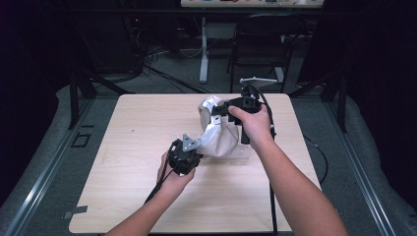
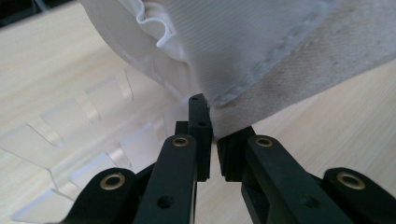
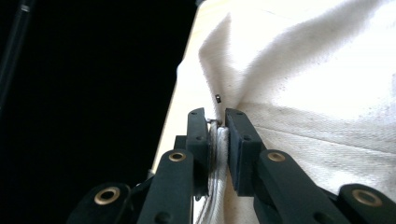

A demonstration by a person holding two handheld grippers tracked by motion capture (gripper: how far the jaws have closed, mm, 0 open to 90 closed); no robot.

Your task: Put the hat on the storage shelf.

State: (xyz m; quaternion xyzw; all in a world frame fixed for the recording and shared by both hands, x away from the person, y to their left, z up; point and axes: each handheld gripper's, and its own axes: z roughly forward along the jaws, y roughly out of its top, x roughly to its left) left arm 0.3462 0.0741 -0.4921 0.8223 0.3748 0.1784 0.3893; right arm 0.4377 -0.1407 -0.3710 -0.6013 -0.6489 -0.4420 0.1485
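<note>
bag [image 1: 220, 135] hangs off the table [image 1: 123, 162], stretched between the 2 claws, left claw [image 2: 210, 135] clenched on its near hem, right claw [image 3: 217, 128] on its bunched rim, likely to spread it.

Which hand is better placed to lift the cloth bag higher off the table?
Right. The right gripper clamps the cloth bag's raised upper edge; the left gripper pinches its low edge near the table.
</note>
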